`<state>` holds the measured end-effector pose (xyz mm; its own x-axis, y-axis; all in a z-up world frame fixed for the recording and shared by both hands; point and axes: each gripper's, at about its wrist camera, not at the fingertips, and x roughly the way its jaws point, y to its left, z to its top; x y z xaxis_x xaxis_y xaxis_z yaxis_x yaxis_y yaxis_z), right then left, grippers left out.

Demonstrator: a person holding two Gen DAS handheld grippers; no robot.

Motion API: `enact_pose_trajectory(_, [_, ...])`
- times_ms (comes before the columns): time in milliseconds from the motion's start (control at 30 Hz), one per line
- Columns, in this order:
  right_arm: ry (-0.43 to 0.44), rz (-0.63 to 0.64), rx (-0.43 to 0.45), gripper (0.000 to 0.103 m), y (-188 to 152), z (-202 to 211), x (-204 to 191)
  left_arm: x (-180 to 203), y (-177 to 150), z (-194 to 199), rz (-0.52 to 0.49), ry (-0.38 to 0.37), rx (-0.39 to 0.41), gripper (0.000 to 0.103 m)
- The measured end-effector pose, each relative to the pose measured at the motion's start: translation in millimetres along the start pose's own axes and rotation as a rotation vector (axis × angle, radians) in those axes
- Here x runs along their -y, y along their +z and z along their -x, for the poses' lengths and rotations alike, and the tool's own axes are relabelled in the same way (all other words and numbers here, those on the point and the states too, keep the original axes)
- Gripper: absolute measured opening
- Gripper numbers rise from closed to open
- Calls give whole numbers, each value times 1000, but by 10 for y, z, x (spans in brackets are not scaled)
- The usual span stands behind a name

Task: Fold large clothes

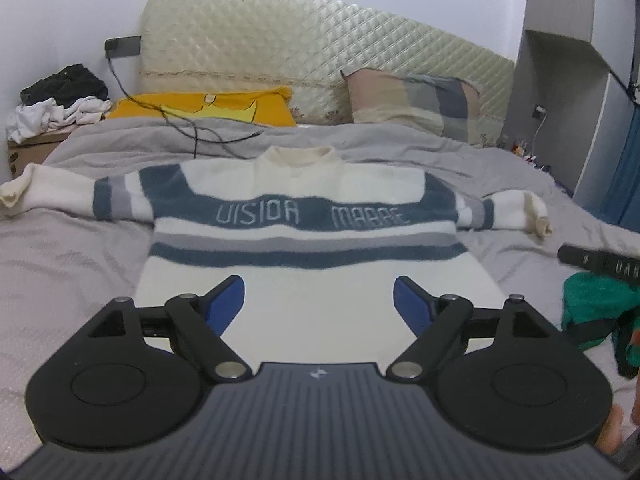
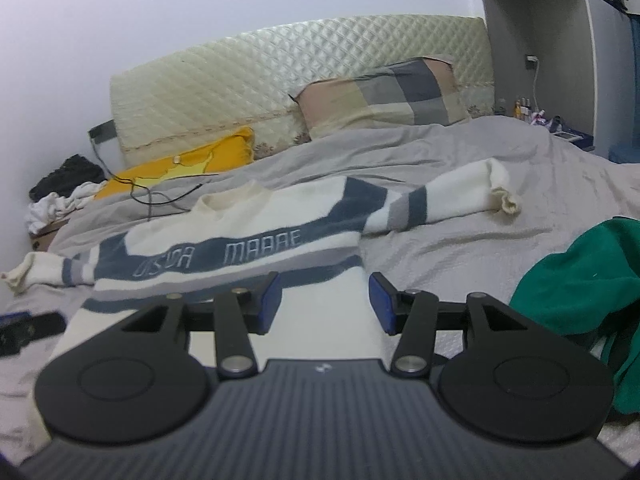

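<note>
A cream sweater (image 1: pixel 304 216) with blue and grey stripes lies flat, front up and sleeves spread, on the grey bedspread (image 1: pixel 60 264). Above its lower hem the left gripper (image 1: pixel 319 300) hovers, jaws wide apart and empty. The right gripper (image 2: pixel 325 302) hovers over the sweater's right edge, jaws partly apart, gripping nothing. A green garment (image 2: pixel 580 280) lies right of the sweater.

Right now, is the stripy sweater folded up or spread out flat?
Spread out. The sweater lies flat on the grey bed cover, both sleeves stretched sideways, front lettering showing, no fold made yet.
</note>
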<state>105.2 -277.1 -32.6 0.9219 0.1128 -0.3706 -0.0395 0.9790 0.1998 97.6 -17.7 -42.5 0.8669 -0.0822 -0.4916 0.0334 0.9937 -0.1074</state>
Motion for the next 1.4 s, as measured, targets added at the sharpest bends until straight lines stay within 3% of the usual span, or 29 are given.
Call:
enact_pose_trajectory(67, [-7, -18, -7, 62, 30, -81, 28, -25, -38, -25, 8, 11, -11, 91])
enact_pose_trajectory(133, [-16, -32, -1, 83, 64, -163, 55, -48, -61, -35, 22, 17, -14, 91])
enact_pose_trajectory(200, [-31, -60, 16, 89, 109, -264, 105, -79, -79, -56, 40, 23, -16, 92])
enact_pose_trajectory(400, [-21, -178, -23, 90, 273, -722, 376, -50, -144, -152, 60, 56, -43, 93])
enact_pose_trajectory(567, [50, -488, -127, 89, 237, -1422, 922, -23, -189, -216, 58, 90, -53, 93])
enact_pose_trajectory(633, [41, -563, -152, 89, 184, -1711, 1138, -26, -208, -241, 59, 100, -57, 93])
enact_pose_trajectory(767, [-33, -511, -97, 89, 149, -2043, 1431, -43, -252, -336, 63, 118, -72, 93])
enact_pose_trajectory(833, [-17, -528, -81, 89, 128, -2218, 1601, -62, -263, -422, 76, 122, -89, 93])
enact_pose_trajectory(933, [-22, -553, -91, 77, 114, -2499, 1810, -108, -265, -581, 115, 108, -121, 93])
enact_pose_trajectory(1067, [-20, -547, -56, 72, 169, -2800, 2043, -149, -276, -803, 134, 103, -161, 93])
enact_pose_trajectory(1133, [-26, -595, -34, 62, 229, -2935, 2231, -162, -283, -921, 142, 96, -183, 93])
enact_pose_trajectory(1167, [-29, -634, -16, 62, 257, -2982, 2351, -171, -287, -985, 150, 89, -197, 93])
enact_pose_trajectory(1400, [-220, -642, 80, 65, 580, -3058, 3153, -159, -308, -1197, 163, 71, -229, 93])
